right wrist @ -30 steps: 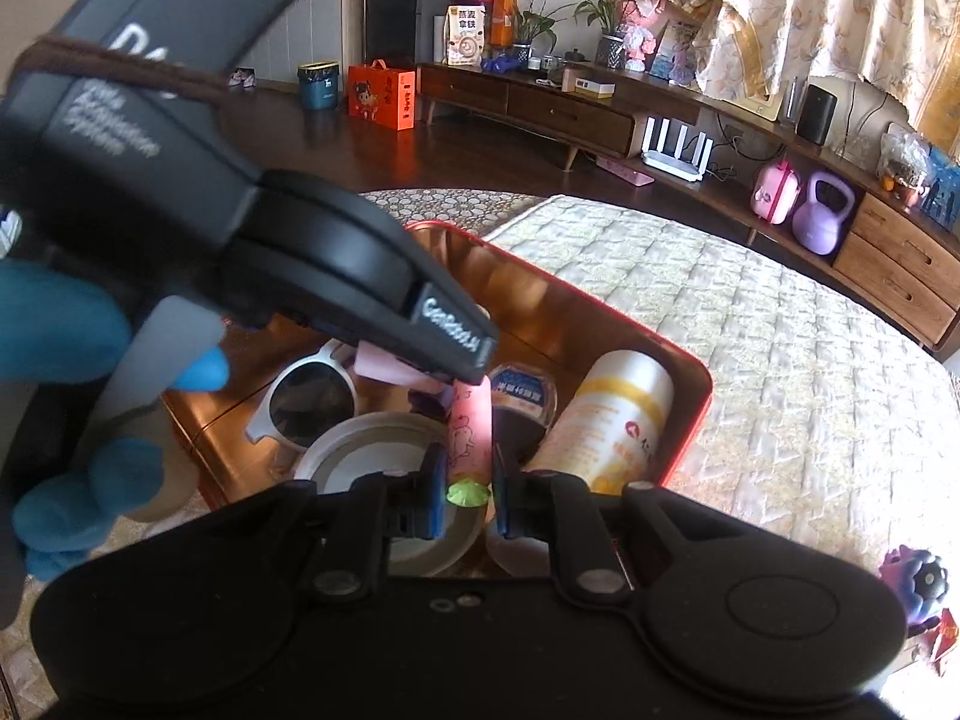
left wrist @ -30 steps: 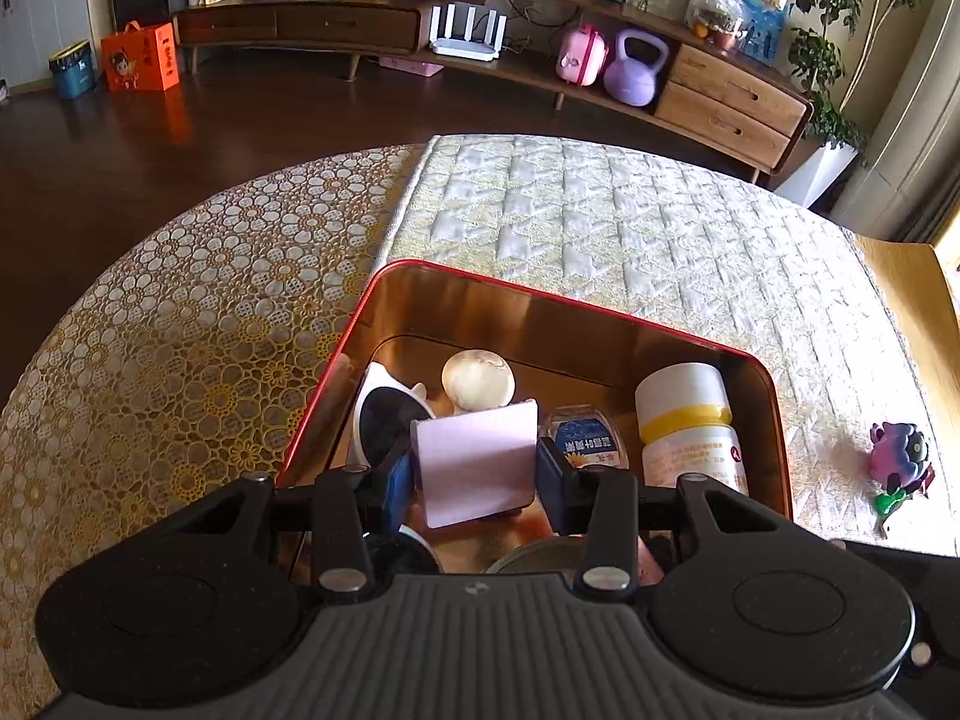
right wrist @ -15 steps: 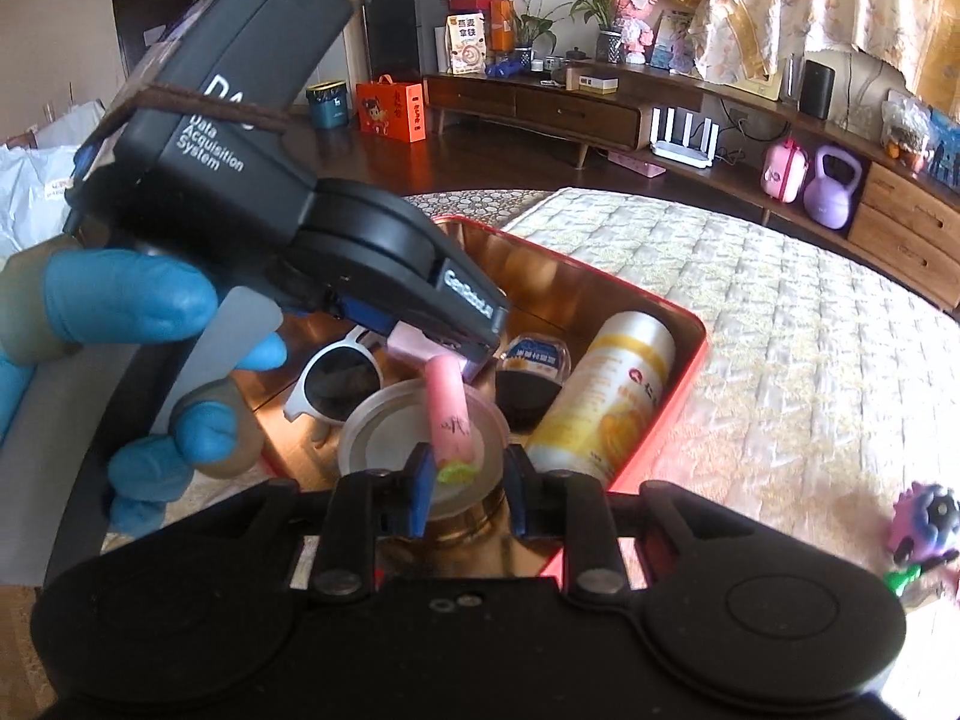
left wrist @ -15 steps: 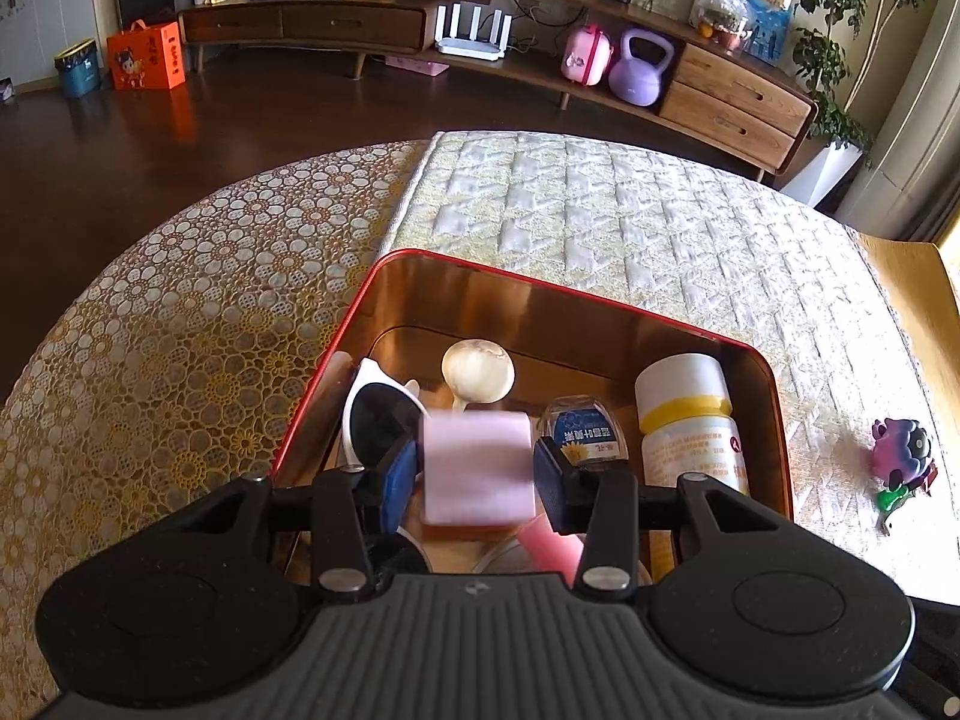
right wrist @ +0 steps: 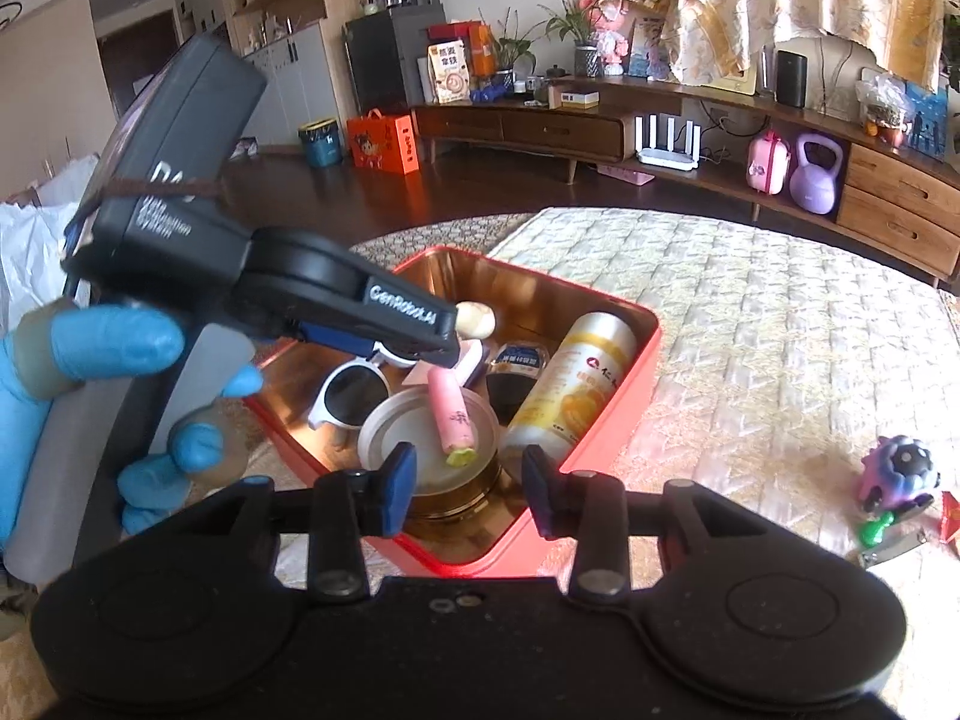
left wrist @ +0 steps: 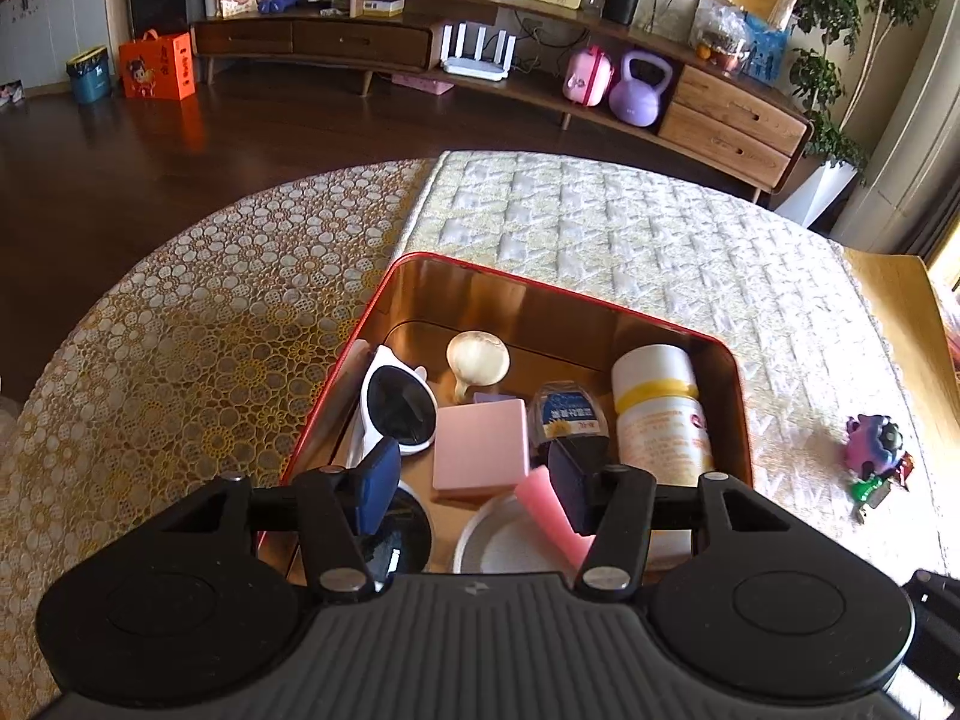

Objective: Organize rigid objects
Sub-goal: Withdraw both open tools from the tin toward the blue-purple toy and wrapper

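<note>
A red tin (left wrist: 543, 291) with a gold inside sits on the table. In it lie white sunglasses (left wrist: 399, 411), a cream shell-like piece (left wrist: 477, 357), a small blue-label bottle (left wrist: 564, 414) and a white-and-yellow bottle (left wrist: 660, 414). A pink square block (left wrist: 480, 450) lies flat in the tin below my left gripper (left wrist: 474, 486). Its jaws are opening and the pads stand clear of the block. A pink stick (right wrist: 450, 414) rests on a round lidded can (right wrist: 429, 438). My right gripper (right wrist: 468, 489) hovers just in front of the stick, jaws opening, with nothing between them.
A gloved hand (right wrist: 114, 342) holds the left gripper (right wrist: 441, 354) over the tin's left side. A purple toy (right wrist: 897, 474) with small bits beside it lies on the quilted cloth to the right. Beyond the table's far edge are dark floor and a low cabinet.
The left jaws widened and let go of the pink block, which now lies in the tin. The right jaws opened, left the pink stick on the round can, and drew back upward.
</note>
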### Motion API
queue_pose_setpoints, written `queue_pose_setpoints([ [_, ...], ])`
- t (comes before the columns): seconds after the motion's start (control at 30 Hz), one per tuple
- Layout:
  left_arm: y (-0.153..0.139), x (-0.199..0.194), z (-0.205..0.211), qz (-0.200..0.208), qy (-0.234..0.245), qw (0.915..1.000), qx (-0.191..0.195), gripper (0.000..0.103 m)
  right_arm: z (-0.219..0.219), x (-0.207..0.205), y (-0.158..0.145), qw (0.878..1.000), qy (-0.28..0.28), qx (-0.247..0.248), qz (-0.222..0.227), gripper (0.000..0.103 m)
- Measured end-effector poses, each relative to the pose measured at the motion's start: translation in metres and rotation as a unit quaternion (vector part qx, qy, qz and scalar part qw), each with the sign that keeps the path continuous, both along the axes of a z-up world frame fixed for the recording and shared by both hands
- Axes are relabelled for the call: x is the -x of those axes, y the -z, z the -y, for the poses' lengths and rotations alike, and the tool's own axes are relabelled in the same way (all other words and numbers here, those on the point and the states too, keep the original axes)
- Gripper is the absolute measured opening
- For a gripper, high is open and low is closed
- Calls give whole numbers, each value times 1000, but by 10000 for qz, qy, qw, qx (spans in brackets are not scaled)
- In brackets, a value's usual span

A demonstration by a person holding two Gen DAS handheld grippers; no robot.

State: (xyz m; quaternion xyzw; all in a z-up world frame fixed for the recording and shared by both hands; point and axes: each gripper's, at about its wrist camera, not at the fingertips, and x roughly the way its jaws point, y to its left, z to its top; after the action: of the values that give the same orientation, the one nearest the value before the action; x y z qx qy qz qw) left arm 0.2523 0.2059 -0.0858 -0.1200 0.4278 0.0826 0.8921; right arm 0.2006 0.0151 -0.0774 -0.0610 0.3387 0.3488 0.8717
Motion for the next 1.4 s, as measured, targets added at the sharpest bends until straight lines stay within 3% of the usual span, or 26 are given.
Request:
queue_pose_setpoints([
  [0.17, -15, 17, 9, 170, 49, 9996, -205, 55, 15, 5, -11, 9999, 110, -112, -8, 45],
  [0.6, -47, 60, 40, 565, 289, 9977, -255, 56, 67, 34, -33, 9980, 463, -423, -46, 59],
  [0.7, -53, 69, 54, 664, 412, 9964, -319, 66, 77, 41, -36, 9977, 524, -432, 22, 64],
  [1.4, -59, 99, 148, 733, 1158, 9905, -114, 71, 160, 75, -44, 9919, 1010, -635, 442, 101],
])
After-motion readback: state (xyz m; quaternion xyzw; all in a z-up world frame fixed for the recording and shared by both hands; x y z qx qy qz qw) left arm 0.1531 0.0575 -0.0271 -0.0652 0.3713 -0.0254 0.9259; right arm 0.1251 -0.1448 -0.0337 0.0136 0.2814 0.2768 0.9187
